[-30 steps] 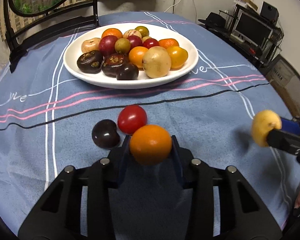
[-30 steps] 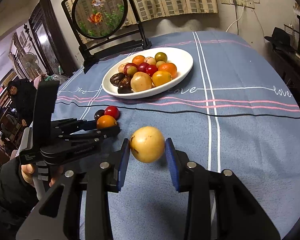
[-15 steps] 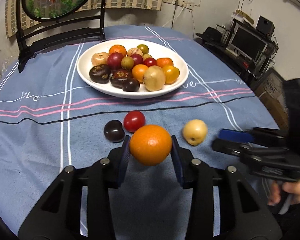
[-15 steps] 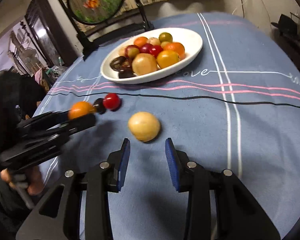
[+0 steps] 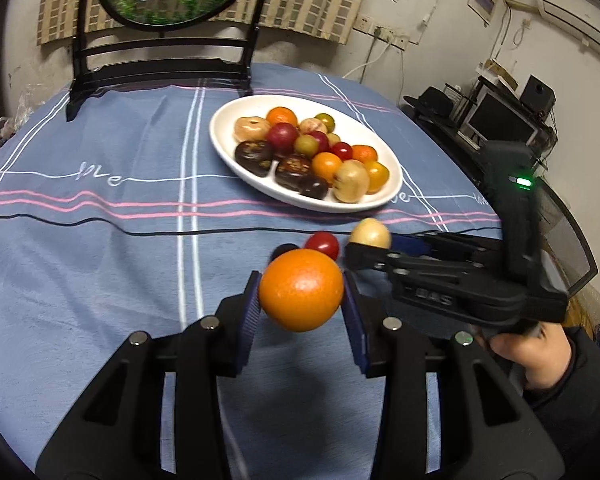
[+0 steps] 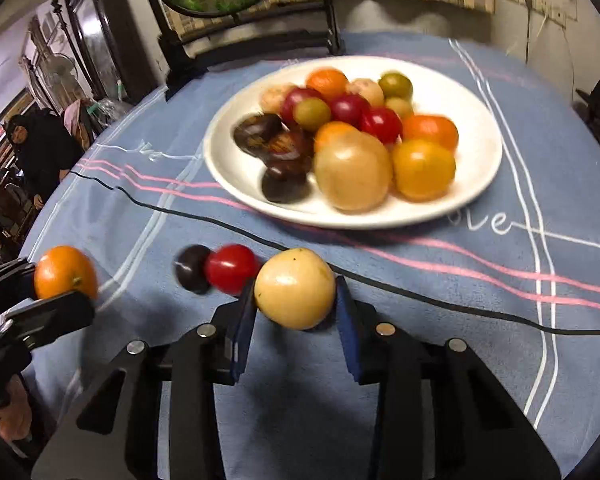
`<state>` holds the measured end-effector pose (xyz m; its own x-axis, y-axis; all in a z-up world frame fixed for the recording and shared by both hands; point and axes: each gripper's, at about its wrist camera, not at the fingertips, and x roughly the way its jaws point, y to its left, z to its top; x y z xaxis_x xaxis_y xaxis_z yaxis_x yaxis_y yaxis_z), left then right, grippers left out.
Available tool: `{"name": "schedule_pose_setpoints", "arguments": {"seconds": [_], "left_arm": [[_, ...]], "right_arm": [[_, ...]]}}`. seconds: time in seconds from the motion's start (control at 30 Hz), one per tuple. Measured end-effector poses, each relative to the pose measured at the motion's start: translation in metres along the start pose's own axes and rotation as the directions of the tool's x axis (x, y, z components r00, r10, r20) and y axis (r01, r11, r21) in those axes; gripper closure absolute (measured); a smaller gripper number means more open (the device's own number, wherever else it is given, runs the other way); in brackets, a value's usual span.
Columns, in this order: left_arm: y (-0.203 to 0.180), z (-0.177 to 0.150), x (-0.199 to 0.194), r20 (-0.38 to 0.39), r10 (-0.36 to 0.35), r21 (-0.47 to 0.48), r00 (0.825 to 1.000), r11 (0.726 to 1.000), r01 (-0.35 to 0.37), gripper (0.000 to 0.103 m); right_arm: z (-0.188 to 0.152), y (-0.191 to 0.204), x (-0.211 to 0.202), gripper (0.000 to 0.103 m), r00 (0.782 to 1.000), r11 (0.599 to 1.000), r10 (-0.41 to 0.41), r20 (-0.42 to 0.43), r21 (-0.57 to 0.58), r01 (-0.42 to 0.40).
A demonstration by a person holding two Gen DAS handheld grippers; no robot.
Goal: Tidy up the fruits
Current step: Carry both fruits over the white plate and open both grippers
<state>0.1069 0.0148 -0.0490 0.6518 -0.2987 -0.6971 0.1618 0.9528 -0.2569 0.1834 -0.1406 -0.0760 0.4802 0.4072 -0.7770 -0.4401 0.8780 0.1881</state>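
My left gripper (image 5: 300,312) is shut on an orange (image 5: 301,295) and holds it above the blue tablecloth; the orange also shows in the right wrist view (image 6: 65,272). My right gripper (image 6: 296,312) has its jaws around a yellow fruit (image 6: 295,288) that rests on the cloth; whether the pads press it I cannot tell. That fruit shows in the left wrist view (image 5: 370,234). A red tomato (image 6: 231,268) and a dark plum (image 6: 191,268) lie just left of it. A white plate (image 6: 476,184) beyond holds several mixed fruits.
A black cable (image 6: 440,300) crosses the cloth between the loose fruits and the plate. A black-framed round screen stand (image 5: 160,64) stands at the table's far edge. The plate also shows in the left wrist view (image 5: 228,152).
The right gripper set the yellow fruit down beside the tomato, opened, and now has its jaws around it again. The left gripper has lifted back with the orange.
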Motion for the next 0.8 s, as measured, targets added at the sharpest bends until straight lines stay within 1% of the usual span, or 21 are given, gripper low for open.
{"name": "schedule_pose_setpoints", "arguments": {"seconds": [0.07,0.17,0.27,0.37,0.43,0.57,0.7,0.8], "left_arm": [[0.004,0.0,-0.004,0.008,0.0,-0.003,1.0,1.0,0.0,0.063],[0.004,0.004,-0.005,0.008,0.003,-0.001,1.0,1.0,-0.003,0.063],[0.003,0.01,-0.005,0.005,0.005,0.003,1.0,1.0,-0.005,0.063],[0.0,0.021,-0.006,0.006,0.015,0.02,1.0,1.0,-0.015,0.063],[-0.001,0.034,-0.004,0.004,0.015,0.028,1.0,1.0,-0.015,0.063],[-0.001,0.068,0.009,0.007,0.036,0.042,0.999,0.998,-0.037,0.063],[-0.003,0.115,0.04,-0.001,0.024,0.036,1.0,0.999,-0.024,0.063],[-0.007,0.147,0.077,-0.025,0.027,0.029,0.999,0.999,-0.027,0.063]], "right_arm": [[-0.004,0.005,-0.014,0.065,0.999,1.0,-0.017,0.029,-0.016,0.018],[-0.01,0.0,-0.034,0.065,0.999,1.0,-0.016,0.049,0.006,0.016],[-0.01,-0.005,-0.041,0.065,0.998,1.0,-0.018,0.053,0.003,0.018],[-0.007,-0.014,-0.047,0.065,0.998,1.0,-0.001,0.06,0.018,0.0],[0.0,-0.017,-0.048,0.065,0.998,1.0,0.009,0.068,0.021,-0.01],[0.024,-0.032,-0.049,0.065,0.995,1.0,-0.007,0.095,0.021,0.005],[0.058,-0.053,-0.038,0.064,0.993,0.999,-0.015,0.116,0.04,0.01],[0.086,-0.073,-0.015,0.064,0.995,0.997,-0.003,0.095,0.08,-0.005]]}}
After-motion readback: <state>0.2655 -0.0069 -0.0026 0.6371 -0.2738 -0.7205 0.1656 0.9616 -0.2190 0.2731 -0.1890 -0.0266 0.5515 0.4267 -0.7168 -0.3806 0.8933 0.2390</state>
